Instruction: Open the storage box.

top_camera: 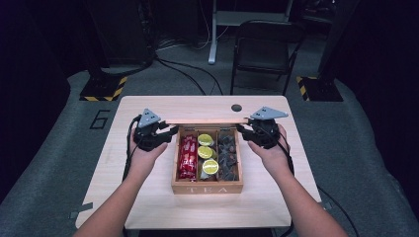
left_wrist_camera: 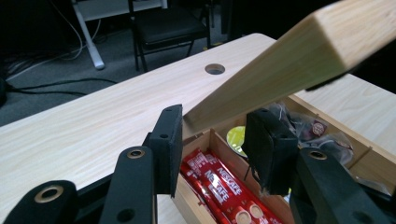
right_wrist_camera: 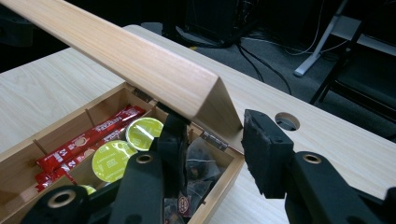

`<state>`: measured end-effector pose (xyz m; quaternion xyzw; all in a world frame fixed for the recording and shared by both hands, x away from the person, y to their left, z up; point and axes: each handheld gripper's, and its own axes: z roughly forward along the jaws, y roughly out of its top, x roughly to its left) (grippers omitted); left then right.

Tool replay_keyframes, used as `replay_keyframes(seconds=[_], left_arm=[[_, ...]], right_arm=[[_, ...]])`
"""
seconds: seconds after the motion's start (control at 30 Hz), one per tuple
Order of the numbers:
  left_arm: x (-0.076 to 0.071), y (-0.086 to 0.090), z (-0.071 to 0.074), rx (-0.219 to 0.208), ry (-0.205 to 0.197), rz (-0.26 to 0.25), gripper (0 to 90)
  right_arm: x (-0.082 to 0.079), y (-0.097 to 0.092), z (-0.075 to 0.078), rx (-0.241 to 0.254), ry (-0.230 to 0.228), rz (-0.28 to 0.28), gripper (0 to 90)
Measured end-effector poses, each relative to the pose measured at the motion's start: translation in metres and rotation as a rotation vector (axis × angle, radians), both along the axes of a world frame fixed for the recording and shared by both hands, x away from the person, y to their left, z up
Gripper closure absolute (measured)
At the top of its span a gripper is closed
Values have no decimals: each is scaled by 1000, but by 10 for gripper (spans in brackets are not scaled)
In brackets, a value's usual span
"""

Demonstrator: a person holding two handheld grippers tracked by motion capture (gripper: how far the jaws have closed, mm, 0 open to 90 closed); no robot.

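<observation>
Left hand-held gripper (top_camera: 170, 130), right hand-held gripper (top_camera: 240, 128) each clamping raised lid (top_camera: 207, 121) end.

left tool (top_camera: 168, 132): black, grey three-cornered plate, black cable | right tool (top_camera: 243, 129): same | jaws: brass-ringed screw holes

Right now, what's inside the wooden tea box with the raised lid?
The wooden tea box has three compartments: red stick sachets on the left, lime-green round capsules in the middle, dark wrapped tea bags on the right. Whatever lies beneath these top layers is covered.
</observation>
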<state>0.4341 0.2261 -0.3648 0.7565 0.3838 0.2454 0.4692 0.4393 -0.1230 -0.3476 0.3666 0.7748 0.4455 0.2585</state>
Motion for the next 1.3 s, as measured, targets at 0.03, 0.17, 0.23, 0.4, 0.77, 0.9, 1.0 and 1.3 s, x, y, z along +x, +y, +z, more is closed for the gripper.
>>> replay_keyframes(seconds=[0.03,0.17,0.23,0.4,0.77,0.9,1.0,1.3], left_arm=[[0,-1,0,-4,-7,6,585],[3,0,1,-5,-4,9,599],[4,0,2,-2,-6,11,602],[7,0,4,-15,-1,18,607],[14,0,8,-20,7,21,614],[17,0,9,-26,13,24,614],[20,1,10,-31,17,26,615],[26,1,13,-51,28,32,615]], right_arm=[[0,0,0,-5,-1,3,604],[2,0,1,-6,-6,2,605],[3,0,2,-2,-4,-2,605],[6,1,3,3,-2,-5,605],[13,1,8,18,3,-13,605],[16,2,9,26,5,-22,605],[17,3,10,31,2,-30,596],[26,5,11,37,3,-34,576]])
